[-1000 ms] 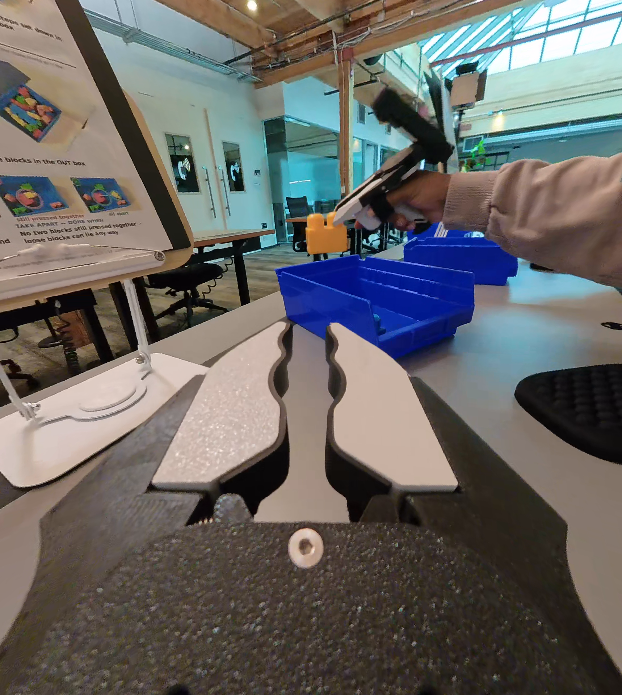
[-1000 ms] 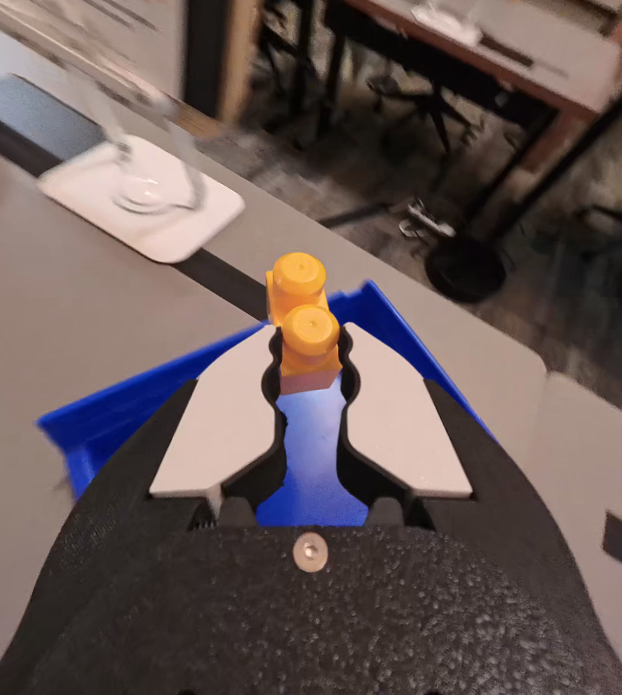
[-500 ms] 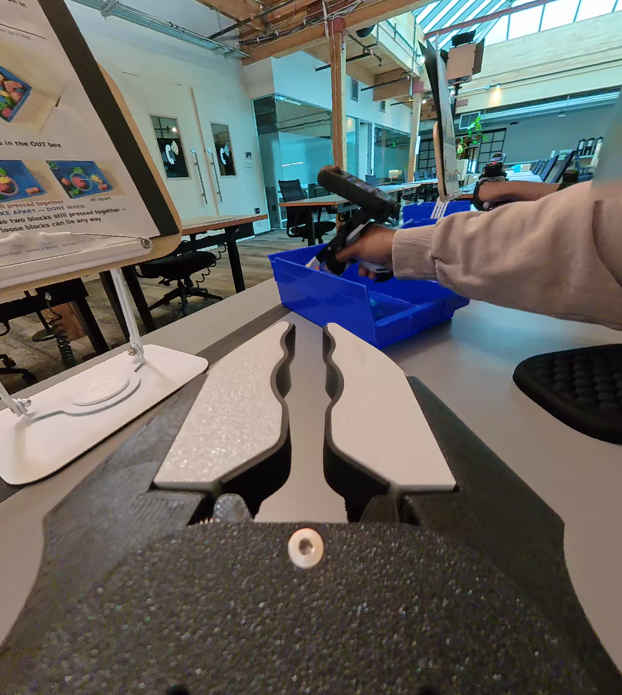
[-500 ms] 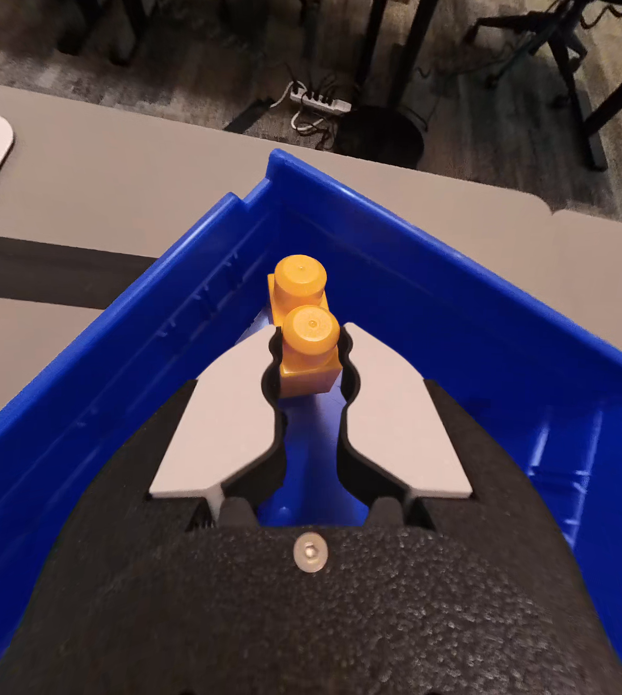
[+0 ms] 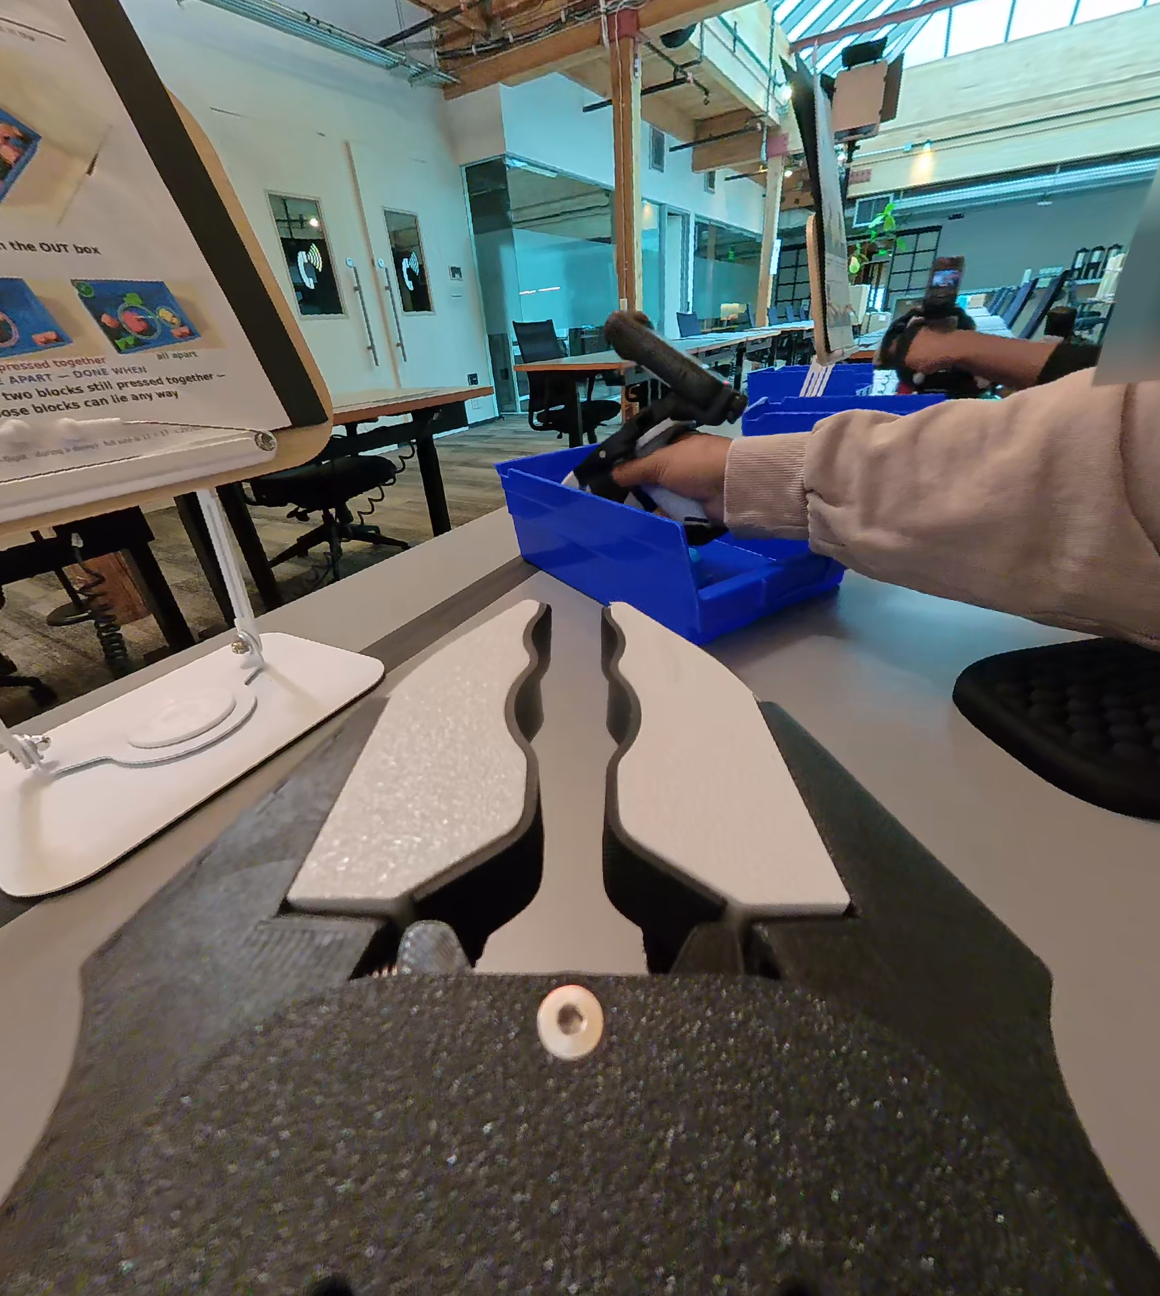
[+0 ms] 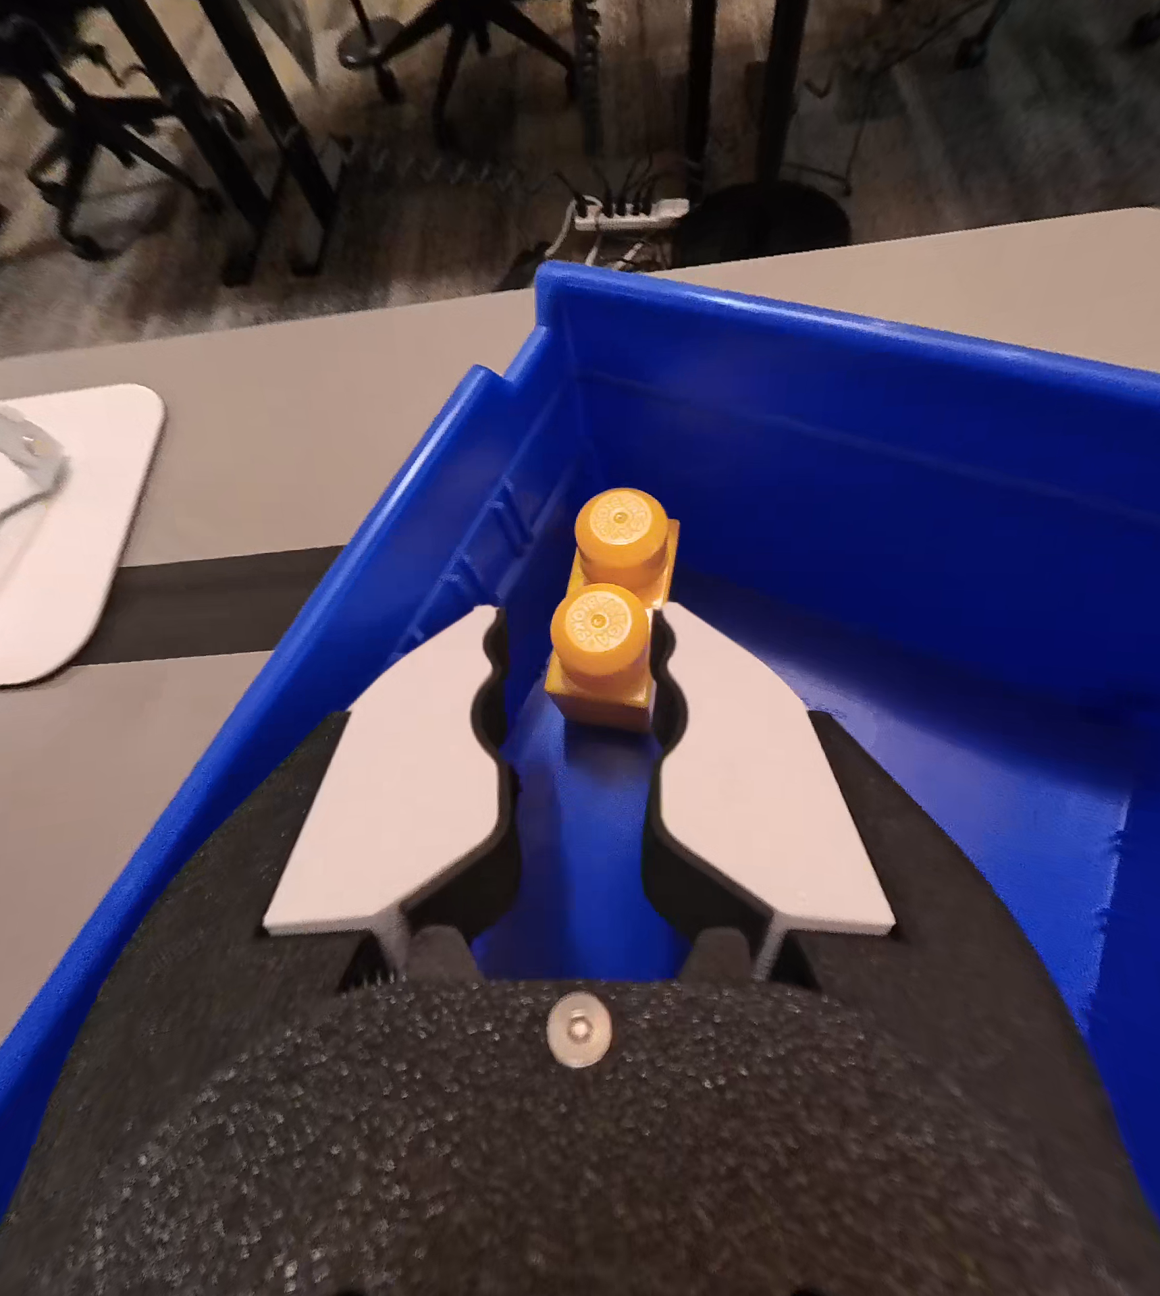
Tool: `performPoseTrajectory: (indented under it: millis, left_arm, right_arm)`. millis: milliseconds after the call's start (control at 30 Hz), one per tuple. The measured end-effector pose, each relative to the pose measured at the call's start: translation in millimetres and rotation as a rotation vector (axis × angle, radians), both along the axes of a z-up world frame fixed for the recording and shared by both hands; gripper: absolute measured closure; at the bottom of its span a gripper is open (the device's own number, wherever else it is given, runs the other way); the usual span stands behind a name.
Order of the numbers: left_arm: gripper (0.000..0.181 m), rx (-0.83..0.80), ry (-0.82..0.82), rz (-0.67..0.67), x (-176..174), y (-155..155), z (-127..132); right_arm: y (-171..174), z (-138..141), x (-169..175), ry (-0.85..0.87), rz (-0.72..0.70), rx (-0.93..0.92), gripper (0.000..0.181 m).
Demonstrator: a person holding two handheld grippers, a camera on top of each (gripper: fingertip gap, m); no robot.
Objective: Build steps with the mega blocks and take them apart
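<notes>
Where the orange block sits: inside the blue bin, near its far corner, studs up.
Right gripper: in the bin, jaws apart around the block, a gap on the left side.
Left gripper: short of the bin, jaws slightly apart, holding nothing.
Left view only: sleeve reaching over the bin; block hidden.

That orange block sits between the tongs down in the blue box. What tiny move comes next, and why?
Probably lift the right tongs straight up and out. They already look open: the orange block sits tilted on the floor of the blue bin, in its corner, with a gap on the left side, so it seems released.
</notes>
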State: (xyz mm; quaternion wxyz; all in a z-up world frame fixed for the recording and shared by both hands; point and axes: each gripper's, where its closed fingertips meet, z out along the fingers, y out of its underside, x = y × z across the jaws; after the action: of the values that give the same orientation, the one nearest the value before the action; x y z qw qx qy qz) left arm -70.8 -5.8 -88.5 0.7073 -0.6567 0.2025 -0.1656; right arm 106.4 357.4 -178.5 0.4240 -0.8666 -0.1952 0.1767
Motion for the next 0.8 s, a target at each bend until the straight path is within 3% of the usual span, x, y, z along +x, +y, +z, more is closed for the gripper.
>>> performPoseTrajectory:
  millis: [167,333,800]
  left_arm:
    - [0.168,-0.007,0.001,-0.003,0.4,0.7,-1.5]
    - [0.168,-0.015,0.005,-0.004,0.9,1.6,-3.9]
    - [0.168,-0.027,0.027,-0.007,1.0,2.4,-7.6]
  right_arm:
    - [-3.5,4.7,12.4,0.021,0.044,0.003,0.142]
    - [-7.1,-11.6,25.3,-0.063,0.073,-0.007,0.159]
    - [-9.5,-17.6,2.7,-0.103,0.135,0.047,0.161]
